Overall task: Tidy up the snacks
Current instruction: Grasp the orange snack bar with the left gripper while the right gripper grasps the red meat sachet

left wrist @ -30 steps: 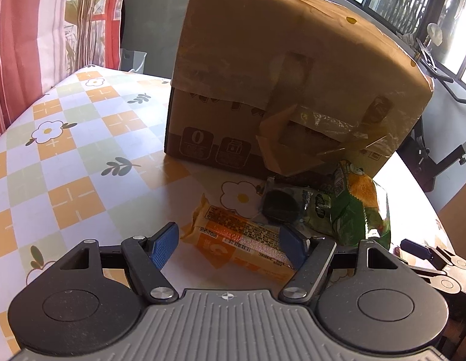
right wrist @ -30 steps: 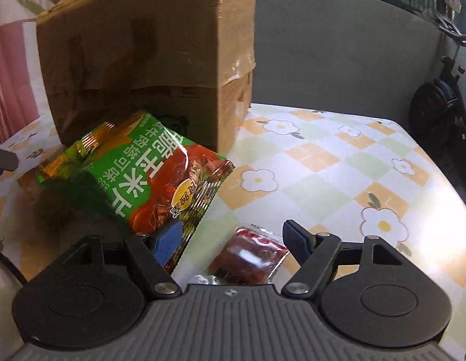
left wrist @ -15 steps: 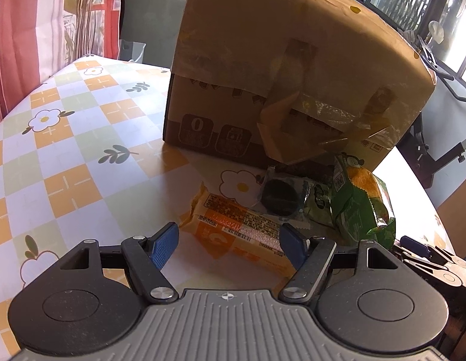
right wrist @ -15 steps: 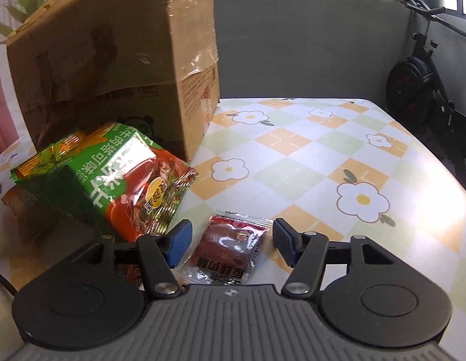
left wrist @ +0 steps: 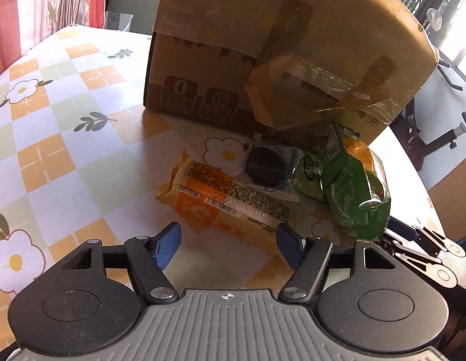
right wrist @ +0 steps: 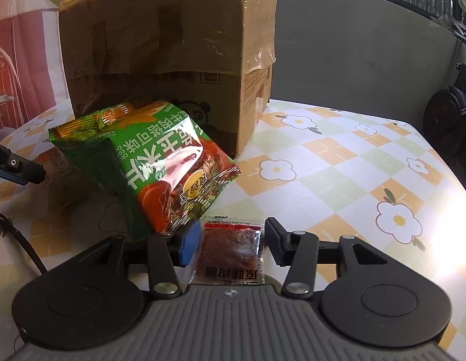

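A large cardboard box [left wrist: 278, 51] stands on the flowered table; it also shows in the right wrist view [right wrist: 172, 48]. In front of it lie an orange biscuit pack [left wrist: 229, 204], a dark round cookie in a clear wrapper [left wrist: 267, 167] and a green chip bag [left wrist: 356, 189]. My left gripper [left wrist: 229, 246] is open, just short of the orange pack. My right gripper [right wrist: 229, 245] is open, its fingers either side of a small red jerky packet [right wrist: 229, 249] that lies on the table. The green chip bag [right wrist: 160, 162] leans just left of it.
The tablecloth [right wrist: 338, 165] stretches to the right of the box. The right gripper's body [left wrist: 431, 258] shows at the left wrist view's right edge. Exercise equipment [right wrist: 449, 111] stands beyond the table's far right. A curtain [left wrist: 28, 6] hangs at the left.
My right gripper has narrowed its opening around the red jerky packet and come closer to it. My left gripper stays open and has shifted only slightly before the orange pack.
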`<act>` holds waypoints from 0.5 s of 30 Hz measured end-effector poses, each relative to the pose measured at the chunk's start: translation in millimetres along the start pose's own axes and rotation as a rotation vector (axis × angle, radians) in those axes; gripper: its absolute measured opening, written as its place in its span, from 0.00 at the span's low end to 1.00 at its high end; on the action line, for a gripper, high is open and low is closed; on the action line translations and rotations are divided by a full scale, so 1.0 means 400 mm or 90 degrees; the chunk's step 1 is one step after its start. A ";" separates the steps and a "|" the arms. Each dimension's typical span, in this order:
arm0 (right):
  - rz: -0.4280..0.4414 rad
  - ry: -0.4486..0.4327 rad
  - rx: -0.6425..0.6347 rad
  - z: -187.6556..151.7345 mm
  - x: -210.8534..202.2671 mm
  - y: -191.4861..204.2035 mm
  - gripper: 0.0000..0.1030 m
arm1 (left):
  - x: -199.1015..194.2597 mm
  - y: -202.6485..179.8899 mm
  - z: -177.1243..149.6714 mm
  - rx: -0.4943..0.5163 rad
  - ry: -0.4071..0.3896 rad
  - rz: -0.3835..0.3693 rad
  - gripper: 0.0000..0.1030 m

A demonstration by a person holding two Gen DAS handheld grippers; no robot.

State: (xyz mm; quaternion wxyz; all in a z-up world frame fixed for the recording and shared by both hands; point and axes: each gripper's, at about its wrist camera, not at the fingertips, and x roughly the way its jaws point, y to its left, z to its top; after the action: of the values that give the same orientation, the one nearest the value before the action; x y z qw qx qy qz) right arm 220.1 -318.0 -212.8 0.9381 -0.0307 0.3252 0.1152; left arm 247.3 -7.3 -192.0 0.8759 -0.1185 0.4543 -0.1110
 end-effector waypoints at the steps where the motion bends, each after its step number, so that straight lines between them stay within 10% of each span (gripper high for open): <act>1: 0.000 0.000 0.000 0.000 0.000 0.001 0.49 | 0.004 0.002 0.005 -0.004 0.000 0.000 0.69; 15: 0.003 -0.001 0.003 -0.003 -0.001 -0.002 0.50 | 0.075 0.036 0.093 -0.030 -0.002 0.018 0.69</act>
State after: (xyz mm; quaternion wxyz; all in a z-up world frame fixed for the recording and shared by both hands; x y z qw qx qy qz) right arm 219.2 -318.8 -213.3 0.9383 -0.0276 0.3245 0.1163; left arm 296.1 1.2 -198.5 0.8751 -0.1325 0.4570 -0.0878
